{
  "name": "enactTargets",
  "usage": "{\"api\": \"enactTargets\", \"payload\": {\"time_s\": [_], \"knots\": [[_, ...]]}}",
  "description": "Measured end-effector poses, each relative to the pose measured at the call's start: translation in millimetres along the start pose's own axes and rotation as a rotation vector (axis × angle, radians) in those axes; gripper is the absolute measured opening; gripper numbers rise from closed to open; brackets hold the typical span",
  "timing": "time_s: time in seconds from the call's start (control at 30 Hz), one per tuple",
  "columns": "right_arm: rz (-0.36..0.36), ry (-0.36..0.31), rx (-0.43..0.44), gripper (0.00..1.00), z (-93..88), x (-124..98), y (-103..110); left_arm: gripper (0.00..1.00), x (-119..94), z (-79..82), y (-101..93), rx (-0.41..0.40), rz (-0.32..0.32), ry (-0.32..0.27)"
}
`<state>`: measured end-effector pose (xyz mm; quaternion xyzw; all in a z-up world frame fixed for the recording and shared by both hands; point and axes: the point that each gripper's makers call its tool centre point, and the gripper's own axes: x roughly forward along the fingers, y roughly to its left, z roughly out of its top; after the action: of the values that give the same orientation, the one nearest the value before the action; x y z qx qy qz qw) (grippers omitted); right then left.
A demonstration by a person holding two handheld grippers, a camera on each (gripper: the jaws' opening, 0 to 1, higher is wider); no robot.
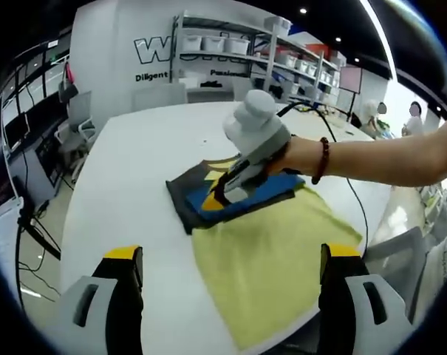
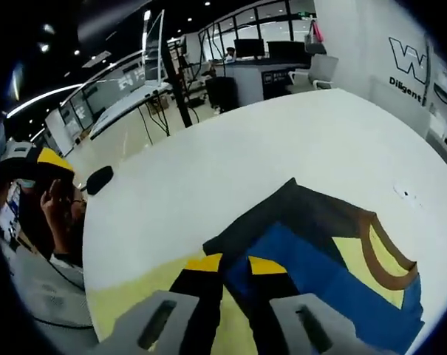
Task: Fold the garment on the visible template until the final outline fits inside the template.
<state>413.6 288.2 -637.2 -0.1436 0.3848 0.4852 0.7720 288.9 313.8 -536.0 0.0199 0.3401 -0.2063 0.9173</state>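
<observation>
the garment (image 1: 230, 188), a dark grey, blue and yellow piece, lies folded on the round white table (image 1: 134, 163), its near edge over the far end of the pale yellow template (image 1: 275, 251) that runs toward us in the left gripper view. nearest us there, our left gripper (image 1: 230, 285) hangs above the table and template with its yellow-tipped jaws spread wide and nothing between them. further out, our right gripper (image 1: 222, 191), held by a hand (image 1: 293, 155) with a beaded bracelet (image 1: 323, 159), presses down on the garment. in the right gripper view that gripper (image 2: 234, 265) has its jaws drawn close together, tips at the blue fabric's (image 2: 312, 274) edge; we cannot tell whether cloth is pinched. beyond stand shelves (image 1: 238, 52) with bins.
</observation>
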Motion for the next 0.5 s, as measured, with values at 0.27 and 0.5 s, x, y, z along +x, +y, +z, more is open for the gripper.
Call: {"api": "enactTargets", "payload": {"time_s": [0.27,0.5], "knots": [[-0.009,-0.048,0.006,0.30,9.1,-17,-10,0.99,3,0.4,1.0,0.002,-0.001,0.009],[-0.044,-0.075,0.031,0.40,2.9,-40,-22,0.99,4,2.2,-0.7,-0.001,-0.002,0.010]]}}
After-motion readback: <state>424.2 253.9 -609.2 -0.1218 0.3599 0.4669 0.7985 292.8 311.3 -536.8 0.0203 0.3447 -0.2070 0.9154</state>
